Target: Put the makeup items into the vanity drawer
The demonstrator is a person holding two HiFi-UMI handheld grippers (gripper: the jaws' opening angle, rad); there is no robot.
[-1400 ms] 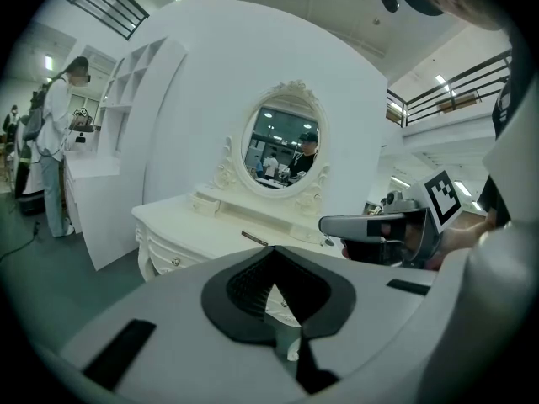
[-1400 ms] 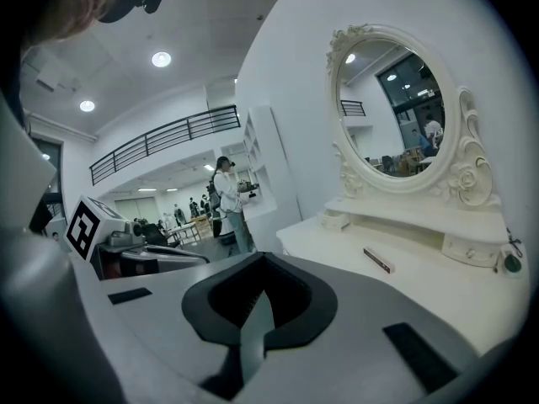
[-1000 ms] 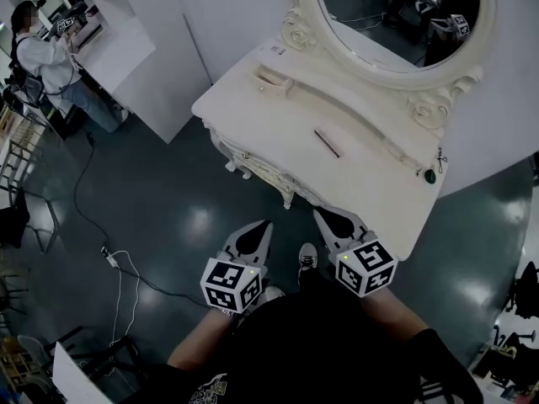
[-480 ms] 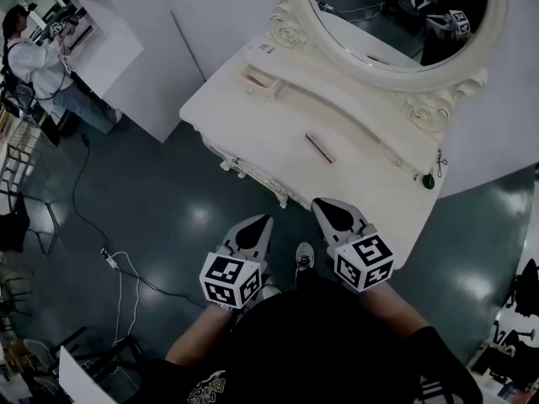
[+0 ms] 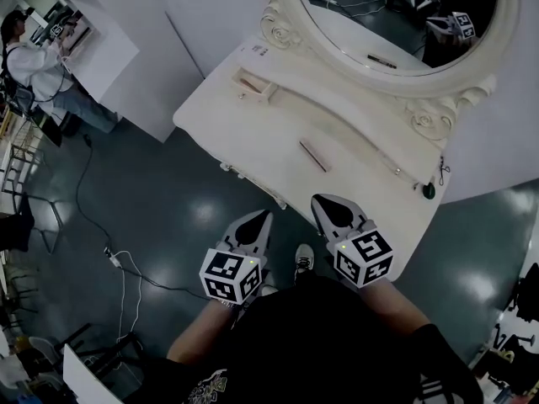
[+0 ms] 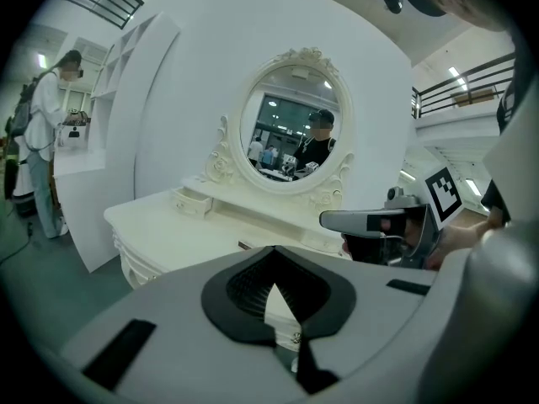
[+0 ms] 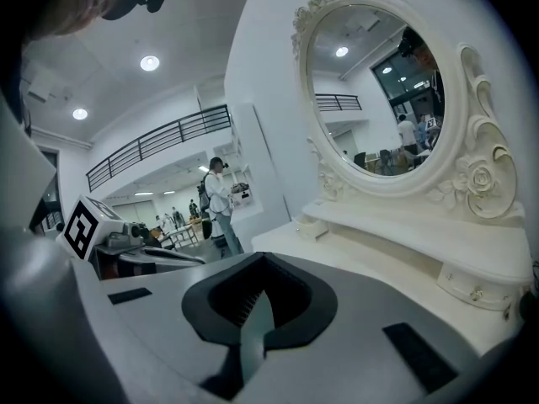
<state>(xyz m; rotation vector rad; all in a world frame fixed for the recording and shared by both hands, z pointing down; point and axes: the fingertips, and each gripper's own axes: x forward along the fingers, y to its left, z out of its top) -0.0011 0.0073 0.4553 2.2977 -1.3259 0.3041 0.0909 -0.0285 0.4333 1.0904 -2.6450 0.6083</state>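
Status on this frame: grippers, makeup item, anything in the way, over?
Left gripper shut, empty; right gripper shut, empty; both short of the vanity top. Slim makeup stick lies on it, untouched. Nothing seen blocking the approach.

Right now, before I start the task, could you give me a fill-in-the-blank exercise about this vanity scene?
The slim makeup stick lies on the vanity's ___.
The left gripper and the right gripper both have their jaws ___.
Both grippers hold ___.
The person in white stands at the head view's upper ___.
Missing words: top; shut; nothing; left.
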